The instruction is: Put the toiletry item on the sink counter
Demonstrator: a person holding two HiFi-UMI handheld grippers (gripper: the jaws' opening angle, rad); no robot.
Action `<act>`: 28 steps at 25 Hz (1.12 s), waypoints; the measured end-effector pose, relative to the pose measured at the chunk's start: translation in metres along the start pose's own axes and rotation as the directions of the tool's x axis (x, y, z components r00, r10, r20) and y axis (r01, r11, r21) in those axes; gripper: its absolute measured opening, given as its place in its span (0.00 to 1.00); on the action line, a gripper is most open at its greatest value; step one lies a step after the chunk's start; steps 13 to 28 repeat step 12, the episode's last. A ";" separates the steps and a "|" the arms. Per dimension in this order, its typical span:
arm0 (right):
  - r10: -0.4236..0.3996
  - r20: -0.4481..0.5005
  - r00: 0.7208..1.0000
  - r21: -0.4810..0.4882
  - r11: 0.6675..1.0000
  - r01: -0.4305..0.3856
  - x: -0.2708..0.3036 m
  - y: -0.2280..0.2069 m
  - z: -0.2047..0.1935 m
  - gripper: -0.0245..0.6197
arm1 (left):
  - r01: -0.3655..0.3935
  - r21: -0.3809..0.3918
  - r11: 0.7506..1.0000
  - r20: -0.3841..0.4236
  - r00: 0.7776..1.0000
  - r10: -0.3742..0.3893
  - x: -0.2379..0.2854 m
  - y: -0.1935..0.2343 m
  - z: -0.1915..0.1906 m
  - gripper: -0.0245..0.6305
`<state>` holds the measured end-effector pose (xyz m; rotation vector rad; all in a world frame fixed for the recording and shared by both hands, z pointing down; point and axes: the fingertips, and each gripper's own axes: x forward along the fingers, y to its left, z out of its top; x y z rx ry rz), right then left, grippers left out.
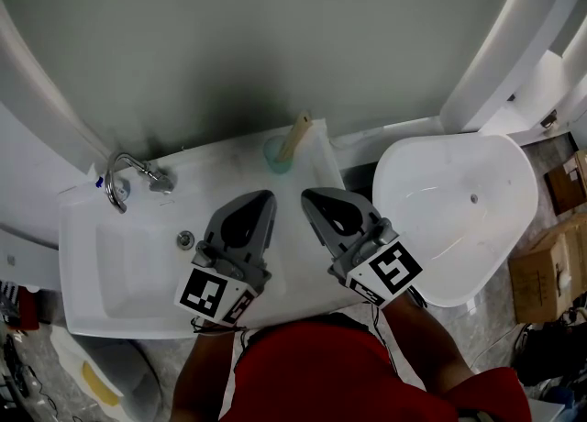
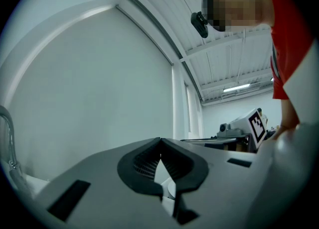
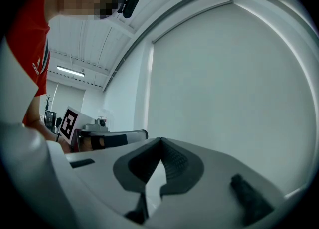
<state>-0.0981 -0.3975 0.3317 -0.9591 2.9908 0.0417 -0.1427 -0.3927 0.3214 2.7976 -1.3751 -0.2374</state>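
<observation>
A pale green cup (image 1: 278, 154) with a wooden-handled brush (image 1: 295, 138) leaning in it stands on the back right corner of the white sink counter (image 1: 138, 218). My left gripper (image 1: 266, 194) hovers over the counter's right part, shut and holding nothing. Beside it, my right gripper (image 1: 307, 194) is also shut and holds nothing. Both tips point toward the wall and stop short of the cup. In the left gripper view the jaw tips (image 2: 160, 141) meet; in the right gripper view the tips (image 3: 160, 140) meet too.
A chrome tap (image 1: 124, 175) rises at the counter's back left, with the drain (image 1: 185, 239) in the basin. A white toilet bowl (image 1: 456, 214) stands right of the sink. Cardboard boxes (image 1: 546, 264) sit on the floor at far right. A grey wall lies behind.
</observation>
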 end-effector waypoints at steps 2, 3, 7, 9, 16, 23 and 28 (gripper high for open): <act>0.001 -0.001 1.000 0.000 1.000 -0.001 0.000 0.000 0.000 0.08 | 0.000 -0.001 1.000 -0.001 1.000 0.000 0.000 0.000 0.000 0.06; 0.002 -0.001 1.000 0.001 1.000 -0.002 0.000 0.001 0.000 0.08 | 0.000 -0.001 1.000 0.000 1.000 0.000 0.000 0.000 0.000 0.06; 0.003 -0.004 1.000 0.002 1.000 -0.003 0.000 0.003 -0.001 0.08 | 0.001 -0.002 1.000 0.003 1.000 -0.001 -0.001 -0.001 0.001 0.06; 0.003 -0.004 1.000 0.003 1.000 -0.003 0.000 0.003 -0.001 0.08 | 0.003 -0.002 1.000 0.004 1.000 -0.003 -0.001 -0.001 0.000 0.06; 0.002 -0.003 1.000 0.004 1.000 -0.002 -0.001 0.002 -0.001 0.08 | 0.003 -0.004 1.000 0.005 1.000 -0.003 0.000 -0.003 0.000 0.06; 0.002 -0.003 1.000 0.004 1.000 -0.002 -0.001 0.002 -0.001 0.08 | 0.003 -0.004 1.000 0.005 1.000 -0.003 0.000 -0.003 0.000 0.06; 0.002 -0.003 1.000 0.004 1.000 -0.002 -0.001 0.002 -0.001 0.08 | 0.003 -0.004 1.000 0.005 1.000 -0.003 0.000 -0.003 0.000 0.06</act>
